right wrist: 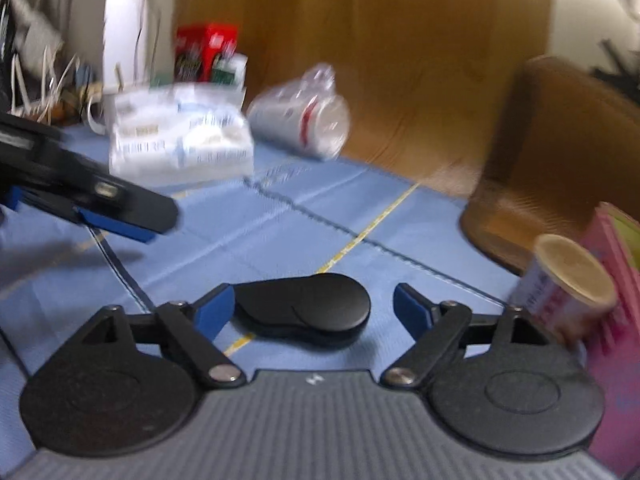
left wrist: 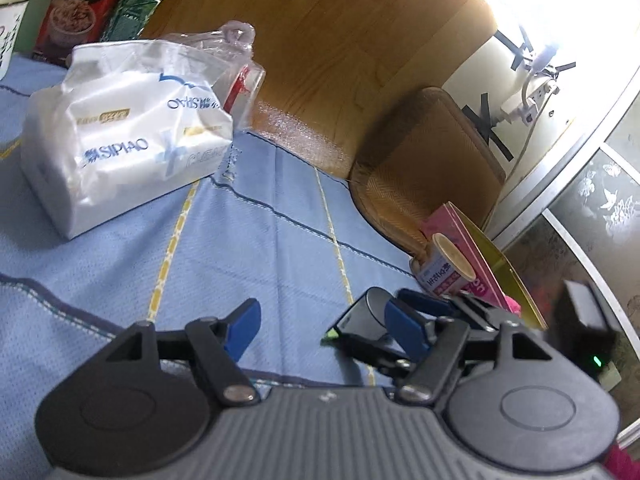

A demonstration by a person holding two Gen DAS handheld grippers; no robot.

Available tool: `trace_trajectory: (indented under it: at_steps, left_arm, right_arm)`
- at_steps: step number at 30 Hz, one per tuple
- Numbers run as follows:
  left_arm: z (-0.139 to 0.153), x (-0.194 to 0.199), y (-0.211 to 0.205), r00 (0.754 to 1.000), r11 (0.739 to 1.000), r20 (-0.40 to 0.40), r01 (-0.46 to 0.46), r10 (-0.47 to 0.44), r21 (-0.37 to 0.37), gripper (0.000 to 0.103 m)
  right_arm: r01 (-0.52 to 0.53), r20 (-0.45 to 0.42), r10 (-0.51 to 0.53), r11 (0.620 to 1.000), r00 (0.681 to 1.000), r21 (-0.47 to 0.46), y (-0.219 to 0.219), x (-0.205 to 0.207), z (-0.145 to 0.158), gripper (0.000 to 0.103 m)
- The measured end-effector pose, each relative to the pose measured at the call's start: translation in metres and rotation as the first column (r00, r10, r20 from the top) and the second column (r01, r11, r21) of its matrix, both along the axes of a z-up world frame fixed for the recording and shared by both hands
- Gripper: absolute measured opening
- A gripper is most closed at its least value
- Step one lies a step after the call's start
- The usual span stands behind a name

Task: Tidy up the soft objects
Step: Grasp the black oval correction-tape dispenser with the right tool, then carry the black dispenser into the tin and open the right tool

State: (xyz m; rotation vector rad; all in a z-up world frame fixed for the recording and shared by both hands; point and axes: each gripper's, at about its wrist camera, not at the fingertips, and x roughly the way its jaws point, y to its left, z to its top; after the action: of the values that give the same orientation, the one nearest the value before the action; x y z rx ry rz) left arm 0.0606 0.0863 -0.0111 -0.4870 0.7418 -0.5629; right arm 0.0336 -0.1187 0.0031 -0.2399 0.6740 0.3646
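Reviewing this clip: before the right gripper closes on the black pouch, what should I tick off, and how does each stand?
1. Right gripper open: ok, fingers apart.
2. Black pouch between the fingers: ok, it lies flat on the blue cloth in the gap.
3. Left gripper open and holding nothing: ok.
4. Left gripper away from the pouch: ok in the right wrist view, off to the left.
5. Tissue pack away from the grasp: ok, far back on the cloth.
6. Paper cup beside the right finger: cannot tell whether it touches, the view is blurred.

Glossy plastic tissue pack (left wrist: 120, 128), woven cloth (left wrist: 240, 248)
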Motion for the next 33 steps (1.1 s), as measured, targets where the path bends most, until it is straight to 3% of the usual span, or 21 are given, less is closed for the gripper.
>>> trace_trajectory:
  at_steps: [2,3,10,14,17,20,21,23,28,33]
  left_arm:
    - [-0.002,-0.001,0.001,1.0,1.0,-0.004,0.003,-0.003,-0.009,0.07]
    - [-0.002,-0.001,0.001,1.0,1.0,-0.004,0.005,-0.005,-0.011,0.07]
    - [-0.006,0.0,-0.014,0.996,0.995,-0.053,0.064,-0.068,-0.074,0.07]
    - [-0.006,-0.002,-0.037,0.988,0.986,-0.071,0.13,-0.137,-0.102,0.07]
    - [-0.005,-0.003,-0.059,0.98,0.98,-0.081,0.171,-0.18,-0.102,0.07]
    - [-0.006,-0.003,-0.08,0.975,0.976,-0.089,0.198,-0.206,-0.086,0.049]
    - [-0.006,-0.002,-0.087,0.971,0.973,-0.092,0.214,-0.222,-0.088,0.039]
    - [-0.002,-0.001,-0.098,0.966,0.967,-0.09,0.236,-0.244,-0.091,0.033]
    - [0.027,0.0,-0.139,0.943,0.941,-0.019,0.329,-0.331,-0.076,0.033]
    - [0.058,0.003,-0.208,0.897,0.898,0.057,0.439,-0.438,-0.018,0.034]
  right_arm:
    - [-0.033,-0.047,0.034,0.999,0.998,0.021,-0.004,0.008,-0.003,0.09]
    - [-0.031,-0.067,0.034,0.998,0.997,0.051,-0.007,0.008,-0.002,0.08]
    - [0.107,-0.057,-0.101,0.988,0.993,0.113,-0.015,-0.027,0.0,0.079]
    - [0.237,-0.055,-0.23,0.946,0.972,0.222,-0.026,-0.046,0.0,0.079]
    - [0.273,-0.045,-0.272,0.918,0.961,0.286,-0.03,-0.06,0.0,0.079]
    - [0.282,-0.023,-0.29,0.906,0.957,0.317,-0.031,-0.07,0.005,0.079]
    - [0.282,-0.012,-0.294,0.902,0.956,0.326,-0.032,-0.072,0.007,0.079]
    - [0.282,0.018,-0.306,0.9,0.952,0.332,-0.034,-0.079,0.012,0.079]
    - [0.313,0.157,-0.375,0.896,0.914,0.317,-0.049,-0.099,0.03,0.079]
    - [0.384,0.286,-0.476,0.864,0.831,0.325,-0.084,-0.118,0.048,0.079]
